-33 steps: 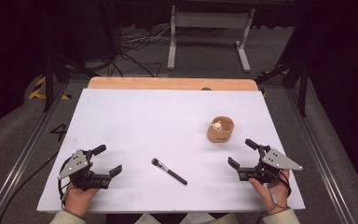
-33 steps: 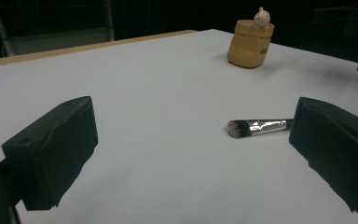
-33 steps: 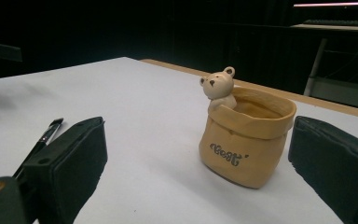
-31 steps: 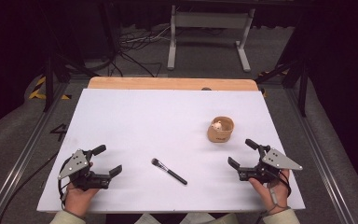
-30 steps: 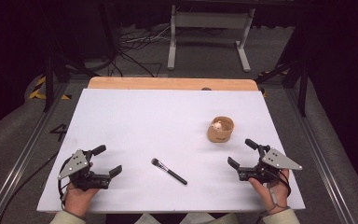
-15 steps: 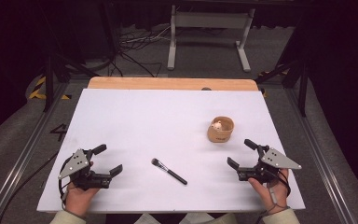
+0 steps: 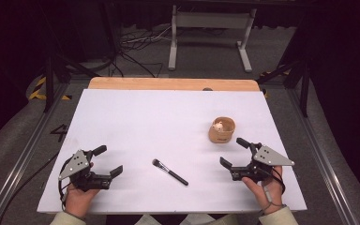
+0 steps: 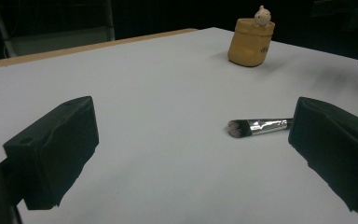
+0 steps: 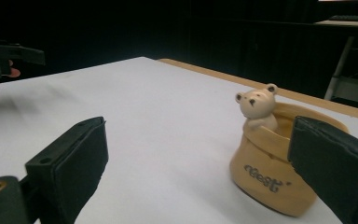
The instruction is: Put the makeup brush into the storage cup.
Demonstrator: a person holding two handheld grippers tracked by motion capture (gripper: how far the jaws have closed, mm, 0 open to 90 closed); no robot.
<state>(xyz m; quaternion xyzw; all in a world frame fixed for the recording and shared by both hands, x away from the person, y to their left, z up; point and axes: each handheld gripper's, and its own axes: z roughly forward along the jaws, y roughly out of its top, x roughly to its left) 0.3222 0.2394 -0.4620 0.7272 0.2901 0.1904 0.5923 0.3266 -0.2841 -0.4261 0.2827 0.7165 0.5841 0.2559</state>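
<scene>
A makeup brush [image 7: 169, 171] with a black handle and silver ferrule lies near the front middle of the white table [image 7: 159, 122]; its bristle end [image 8: 238, 128] faces my left gripper. A tan ceramic pot with a small bear on its rim [image 7: 222, 130] stands right of centre, seen close in the right gripper view [image 9: 272, 163]. My left gripper [image 7: 108, 160] rests at the front left, open and holding nothing [image 8: 191, 158]. My right gripper [image 7: 234, 152] rests at the front right, open, just short of the pot [image 9: 200, 172].
A wooden strip [image 7: 173, 84] runs along the table's far edge. Behind it stands a grey metal frame [image 7: 211, 28] with cables on the floor [image 7: 131, 44]. Metal rails [image 7: 23, 154] flank the table on both sides.
The right gripper has edged slightly left toward the pot. The left gripper, brush and pot stay where they were.
</scene>
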